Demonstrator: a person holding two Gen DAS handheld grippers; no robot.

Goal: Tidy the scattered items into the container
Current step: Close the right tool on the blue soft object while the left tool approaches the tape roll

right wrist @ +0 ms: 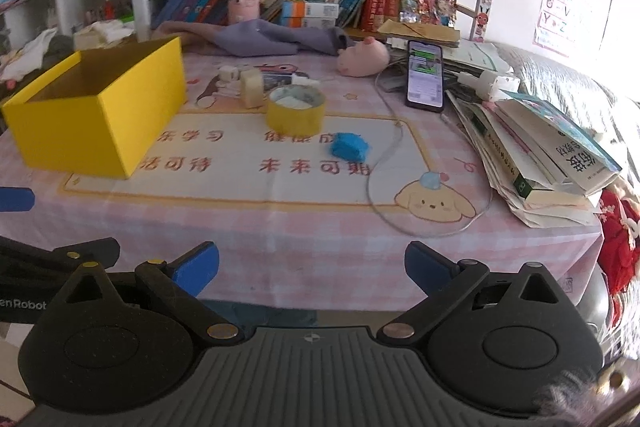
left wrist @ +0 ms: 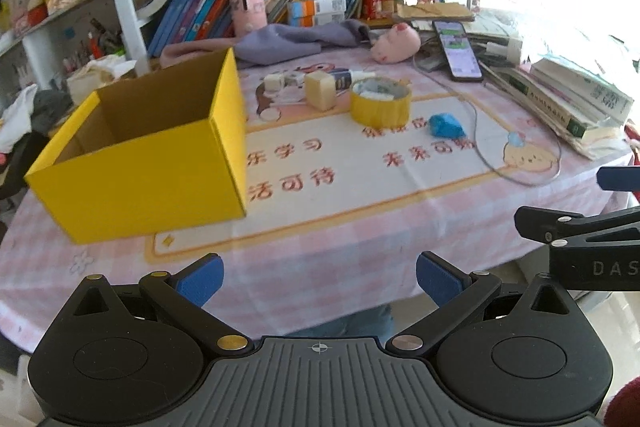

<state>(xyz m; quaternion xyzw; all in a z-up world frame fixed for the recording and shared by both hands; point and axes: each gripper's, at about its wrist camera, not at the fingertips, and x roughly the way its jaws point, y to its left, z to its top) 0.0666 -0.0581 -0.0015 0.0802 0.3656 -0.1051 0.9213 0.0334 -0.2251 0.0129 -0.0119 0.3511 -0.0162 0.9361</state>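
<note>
Left wrist view: left tool spread wide, empty, low centre over the tabletop edge. Yellow cardboard box, open-topped, left of centre. Yellow tape roll, cream block and crumpled blue lump upper centre.

Right wrist view: right tool equally wide, holding nothing. Box upper left; tape roll, blue lump mid-frame; phone and grey cable to their right.

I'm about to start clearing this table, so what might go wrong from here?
1. The white cable loops right beside the blue lump; reaching fingers might snag it and drag the phone.
2. The tape roll holds something white inside, which could drop out when lifted.
3. The yellow box looks light; a bump may shove it.
</note>
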